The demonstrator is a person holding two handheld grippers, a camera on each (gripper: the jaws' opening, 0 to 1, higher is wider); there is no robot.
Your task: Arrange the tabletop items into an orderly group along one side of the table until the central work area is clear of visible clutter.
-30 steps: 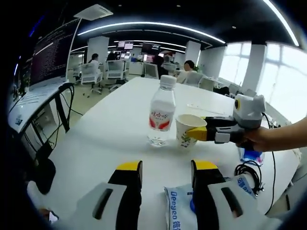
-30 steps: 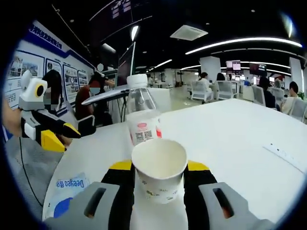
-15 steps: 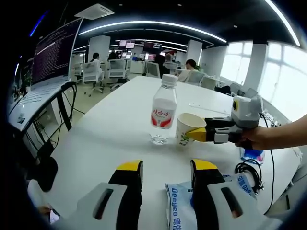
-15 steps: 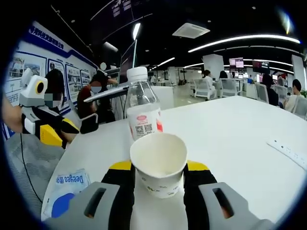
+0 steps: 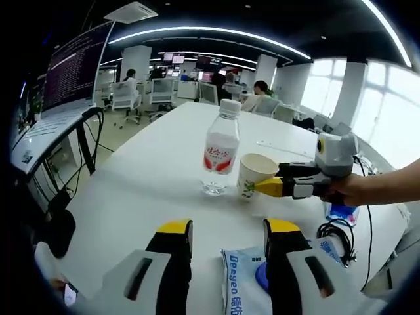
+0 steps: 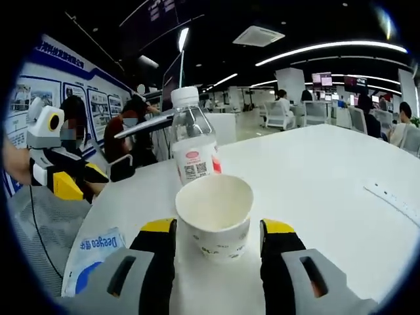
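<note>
Paper cup (image 6: pixel 214 213) set on table (image 5: pixel 157 170) just beside water bottle (image 5: pixel 220 148) — right tool (image 6: pixel 217 231) released, jaws parted around cup. Straight retreat advised to avoid tipping. Left tool (image 5: pixel 223 231) unclenched, empty — above blue packet (image 5: pixel 244 283) near table edge.

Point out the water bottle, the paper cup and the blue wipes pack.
water bottle (image 5: pixel 220 157), left gripper view, on its red label.
paper cup (image 6: pixel 216 223), right gripper view, on its outer wall.
blue wipes pack (image 5: pixel 241 285), left gripper view, on its printed front.

Upright paper cup (image 6: pixel 214 214) beside water bottle (image 6: pixel 192 144)
</note>
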